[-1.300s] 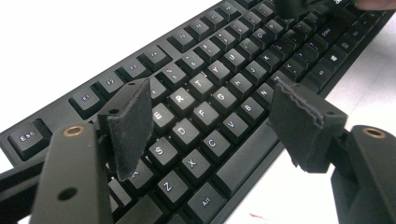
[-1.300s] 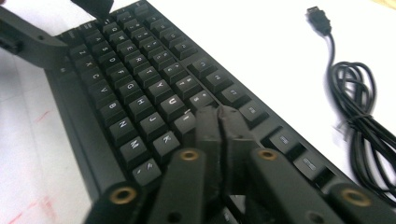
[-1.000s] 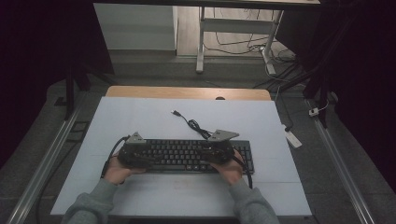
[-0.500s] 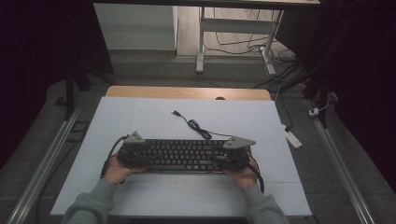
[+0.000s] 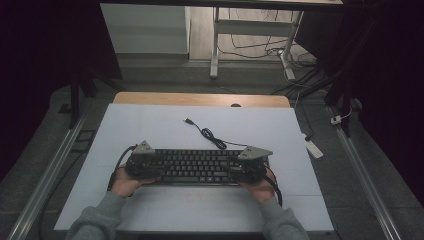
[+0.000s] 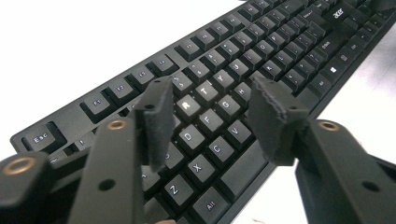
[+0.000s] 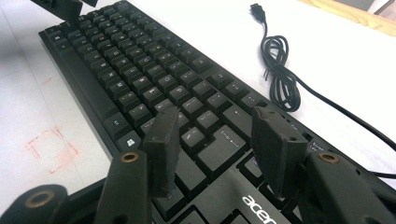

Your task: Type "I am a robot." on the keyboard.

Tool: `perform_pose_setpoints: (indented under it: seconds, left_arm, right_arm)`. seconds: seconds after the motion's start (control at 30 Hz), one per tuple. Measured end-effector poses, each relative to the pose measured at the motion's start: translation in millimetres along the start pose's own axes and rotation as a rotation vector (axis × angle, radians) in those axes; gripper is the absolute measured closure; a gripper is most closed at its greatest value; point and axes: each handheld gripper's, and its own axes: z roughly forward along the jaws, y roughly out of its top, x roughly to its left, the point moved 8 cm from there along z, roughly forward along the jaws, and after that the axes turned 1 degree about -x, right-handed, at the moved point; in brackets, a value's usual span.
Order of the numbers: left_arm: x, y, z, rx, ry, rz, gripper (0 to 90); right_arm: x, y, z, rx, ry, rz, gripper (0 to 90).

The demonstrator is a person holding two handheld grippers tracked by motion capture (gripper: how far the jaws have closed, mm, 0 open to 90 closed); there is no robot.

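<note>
A black keyboard [image 5: 197, 167] lies flat on the white table top, its keys facing up. Its black cable [image 5: 212, 137] curls away behind it and ends in a loose USB plug [image 5: 188, 121]. My left gripper [image 5: 142, 165] hovers over the keyboard's left end [image 6: 205, 116]. Its jaws have just been closing, and nothing is clasped between the pads [image 6: 159, 116]. My right gripper [image 5: 247, 167] hangs over the right end near the Enter key [image 7: 219, 149]. Its jaws have just been opening and stand apart over the keys. Both grippers are open.
A faint red square [image 7: 51, 147] is drawn on the table in front of the keyboard. The table's wooden far edge [image 5: 200, 99] runs behind the white sheet. A white power strip [image 5: 314, 147] lies on the floor at the right, beside a metal rail.
My right gripper has slid right along the keyboard to its right end. The left gripper has stayed over the left end.
</note>
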Motion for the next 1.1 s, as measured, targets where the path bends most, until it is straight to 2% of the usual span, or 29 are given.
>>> perform_pose_setpoints:
  seconds: [0.1,0.27,0.57,0.97,1.1]
  left_arm:
    - [-1.6,0.5,0.2,-0.003,0.007,0.020,65.9]
    - [-6.2,0.4,2.3,0.008,-0.004,0.052,88.9]
    - [-14.2,1.8,9.2,0.014,-0.018,0.070,89.1]
    - [-26.5,-1.8,26.7,0.066,-0.033,0.107,89.0]
    - [-27.9,-2.2,30.0,0.073,-0.033,0.106,89.0]
  right_arm:
    - [-0.4,0.1,0.0,-0.001,-0.001,0.001,52.2]
    - [-1.1,0.2,0.0,-0.002,-0.004,-0.002,52.2]
    - [-1.6,0.0,0.3,0.006,-0.010,-0.004,52.3]
    - [-1.1,-1.2,2.5,0.015,-0.010,-0.008,52.2]
    - [-0.8,-1.1,2.6,0.014,-0.010,-0.008,52.2]
